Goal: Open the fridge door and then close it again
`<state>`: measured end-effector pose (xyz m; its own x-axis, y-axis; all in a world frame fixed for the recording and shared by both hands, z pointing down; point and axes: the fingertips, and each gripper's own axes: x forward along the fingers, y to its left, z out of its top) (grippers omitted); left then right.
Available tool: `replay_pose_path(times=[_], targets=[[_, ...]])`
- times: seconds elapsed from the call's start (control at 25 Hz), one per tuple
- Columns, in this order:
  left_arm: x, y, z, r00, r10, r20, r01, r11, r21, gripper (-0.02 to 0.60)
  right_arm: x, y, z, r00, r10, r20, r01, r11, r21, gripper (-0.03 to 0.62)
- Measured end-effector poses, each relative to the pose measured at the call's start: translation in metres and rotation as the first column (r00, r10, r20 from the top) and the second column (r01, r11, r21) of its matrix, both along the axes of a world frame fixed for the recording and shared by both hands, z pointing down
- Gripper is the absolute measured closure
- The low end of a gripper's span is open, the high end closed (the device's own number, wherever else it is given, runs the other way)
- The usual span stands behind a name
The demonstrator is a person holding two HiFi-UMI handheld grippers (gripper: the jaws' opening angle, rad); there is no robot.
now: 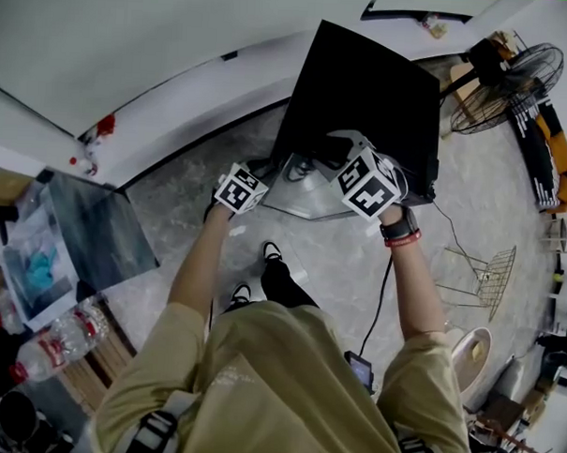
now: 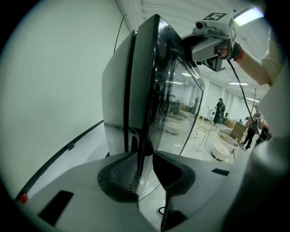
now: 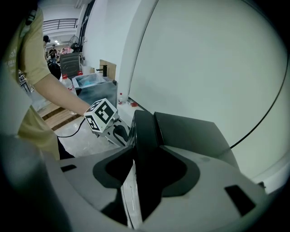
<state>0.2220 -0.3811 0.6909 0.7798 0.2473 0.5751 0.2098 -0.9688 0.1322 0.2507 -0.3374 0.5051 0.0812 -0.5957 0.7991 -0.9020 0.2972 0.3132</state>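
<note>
Left gripper (image 2: 145, 171) straddles the vertical edge of the fridge door (image 2: 174, 95). Ribbed left pad is on the side facing the fridge body (image 2: 114, 104), right pad on the glossy dark face. Both pads look seated on the door, though right-pad contact is hard to confirm. A dark strip runs between door and grey body. Right gripper (image 2: 189, 44) is at the door's top edge, hand (image 2: 225, 49) behind it. White wall (image 2: 54, 90) at left, white tubs (image 2: 223, 146) on the floor beyond.
</note>
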Motion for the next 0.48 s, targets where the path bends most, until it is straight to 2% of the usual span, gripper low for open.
replay_pose_path(times=[0.48], targets=[[-0.0022, 0.0, 0.0004, 1.0, -0.005, 0.0, 0.005, 0.999, 0.053, 0.471, -0.0016, -0.0002, -0.0013, 1.0, 0.02, 0.009, -0.021, 1.0, 0.021, 0.399]])
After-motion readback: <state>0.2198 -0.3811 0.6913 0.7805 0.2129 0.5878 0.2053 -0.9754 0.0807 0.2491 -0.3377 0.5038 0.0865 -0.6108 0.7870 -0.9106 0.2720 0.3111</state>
